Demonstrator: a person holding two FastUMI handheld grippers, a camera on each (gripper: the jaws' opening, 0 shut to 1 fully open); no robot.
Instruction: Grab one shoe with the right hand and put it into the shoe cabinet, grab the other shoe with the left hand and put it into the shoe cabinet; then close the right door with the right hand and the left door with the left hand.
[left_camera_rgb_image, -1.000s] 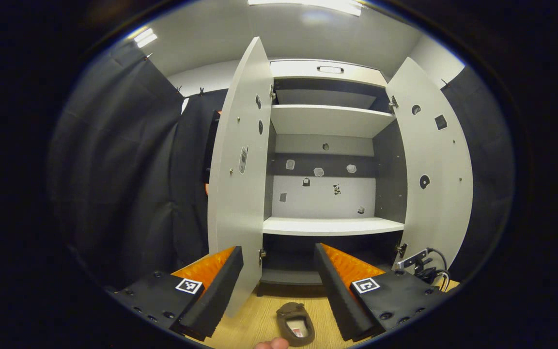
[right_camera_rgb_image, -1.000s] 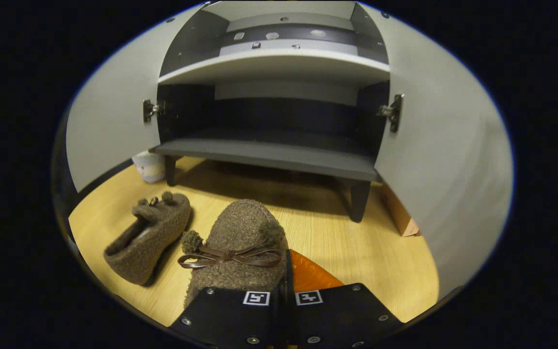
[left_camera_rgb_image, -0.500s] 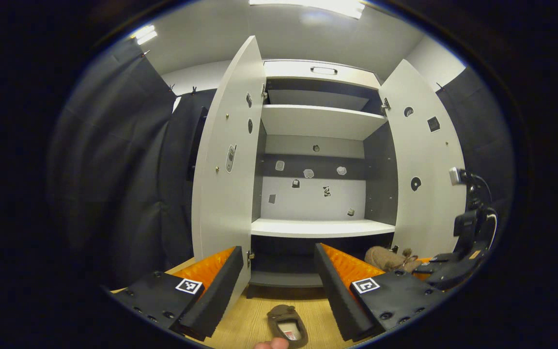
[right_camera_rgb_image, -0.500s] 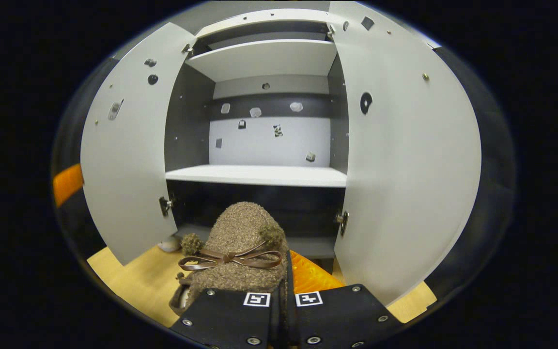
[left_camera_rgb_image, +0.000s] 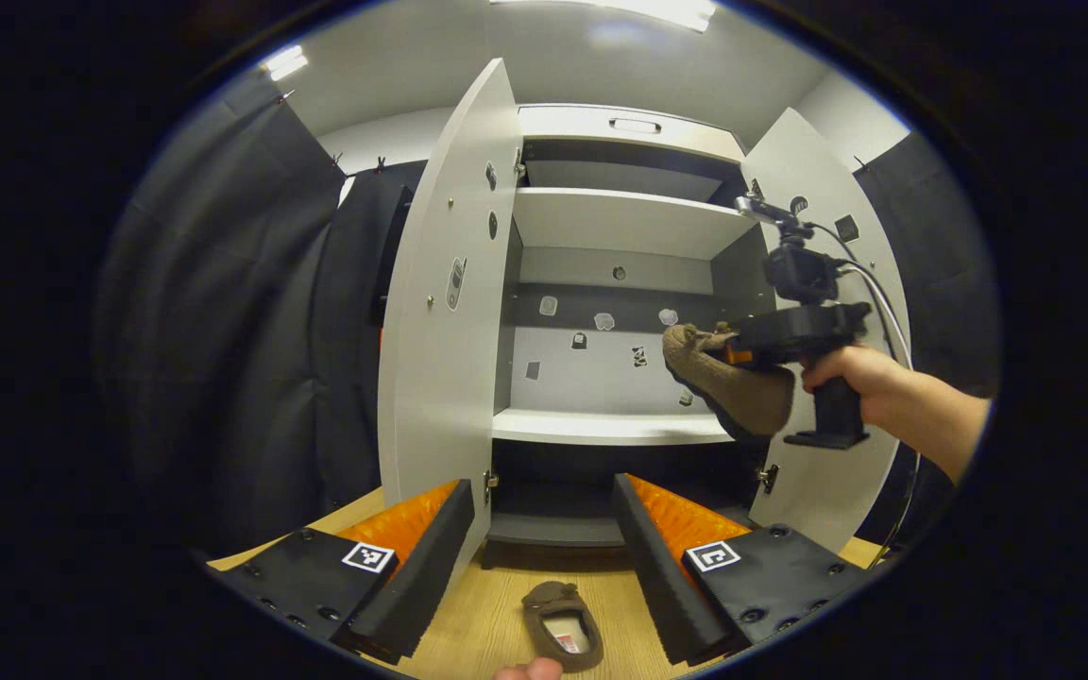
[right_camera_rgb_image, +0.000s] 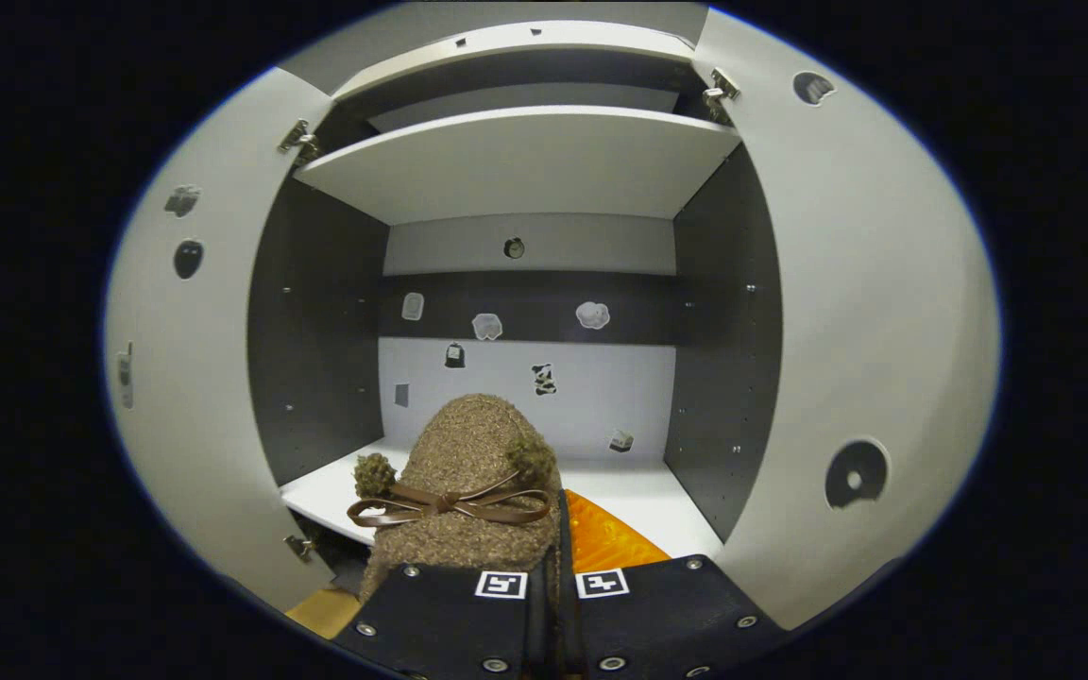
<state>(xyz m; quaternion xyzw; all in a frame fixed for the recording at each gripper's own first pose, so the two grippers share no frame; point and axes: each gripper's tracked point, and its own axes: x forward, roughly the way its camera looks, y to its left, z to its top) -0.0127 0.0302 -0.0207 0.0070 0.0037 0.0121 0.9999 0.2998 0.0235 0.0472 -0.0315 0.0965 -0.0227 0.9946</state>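
A: Right gripper (right_camera_rgb_image: 558, 567), state?
B: Fingers pressed together, pinching the brown fuzzy shoe (right_camera_rgb_image: 464, 491) by its edge, held up in front of the shoe cabinet (right_camera_rgb_image: 525, 170)'s middle shelf (right_camera_rgb_image: 638, 496). Both doors stand wide.
A: Left gripper (left_camera_rgb_image: 544, 543)?
B: Fingers spread, nothing between them, low over the wood floor (left_camera_rgb_image: 497, 614). Second shoe (left_camera_rgb_image: 563, 625) lies on that floor just ahead, before the cabinet.

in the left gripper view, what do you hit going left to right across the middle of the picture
black curtain → open left door → cabinet's back wall → brown shoe held in the right gripper → hand on that gripper's grip → open right door
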